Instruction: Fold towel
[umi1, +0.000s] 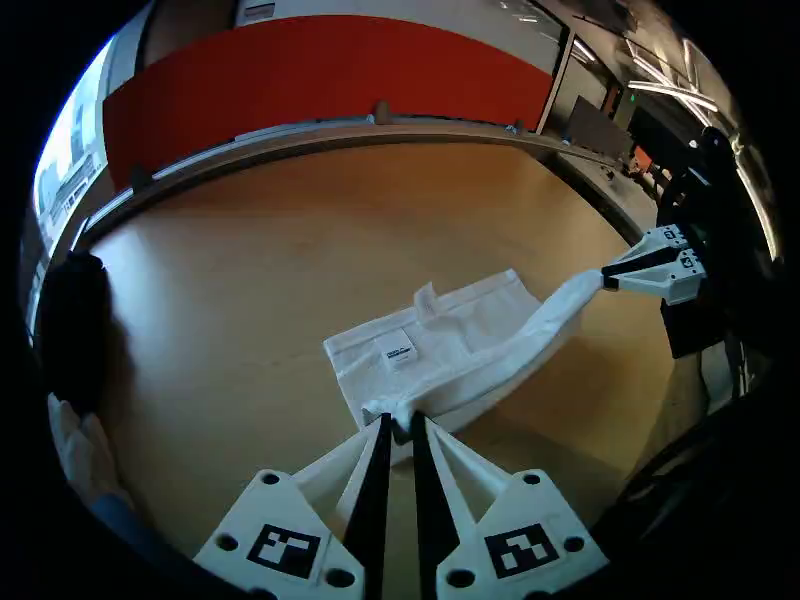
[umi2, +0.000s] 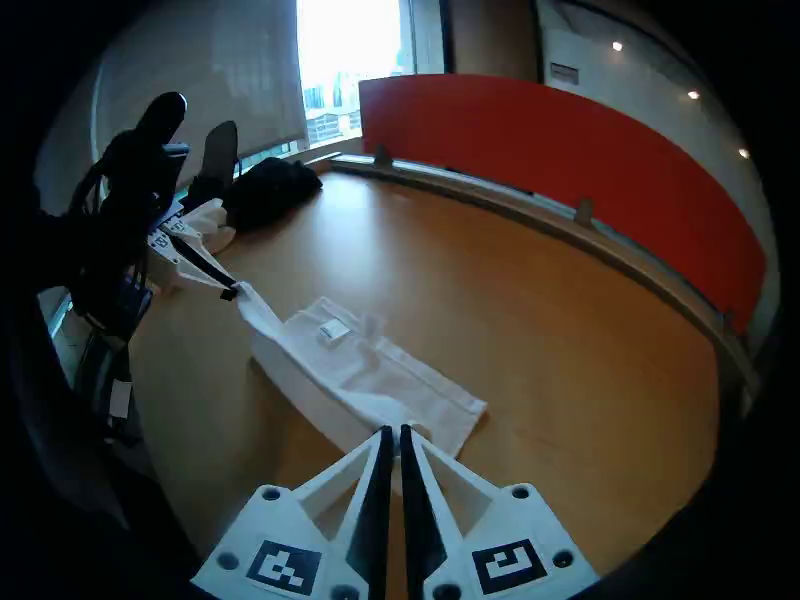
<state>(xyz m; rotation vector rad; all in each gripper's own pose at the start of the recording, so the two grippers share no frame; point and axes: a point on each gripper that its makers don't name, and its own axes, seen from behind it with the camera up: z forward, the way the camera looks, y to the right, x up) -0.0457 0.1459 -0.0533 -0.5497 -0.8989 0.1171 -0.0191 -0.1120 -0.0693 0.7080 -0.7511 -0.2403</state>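
In the left gripper view, a black bag (umi1: 70, 325) sits at the far left edge of the wooden table (umi1: 300, 230). Moving toward the middle, I see the left gripper (umi1: 398, 425) low in the frame. Its two fingers are drawn close together and pinch a bunched corner of the white towel (umi1: 440, 345).

Most of the towel lies flat on the table just beyond those fingertips, with a small white label (umi1: 398, 352) facing up. One long edge is raised off the surface and runs as a rolled band up to the right. There the right gripper (umi1: 605, 280) nips its far end between closed tips, against a dark figure behind it.

In the right gripper view, the left gripper (umi2: 232, 292) is on the left, near the table's edge. It is clamped on the towel's far corner, with the black bag farther back by the bright window (umi2: 350, 60). The towel stretches from there toward the centre, with its lifted edge on my near side and the flat part resting on the wood. At the bottom centre the right gripper's fingers are pressed nearly together on the towel's near edge. A long red panel (umi2: 600, 170) follows the table's far side to the right.
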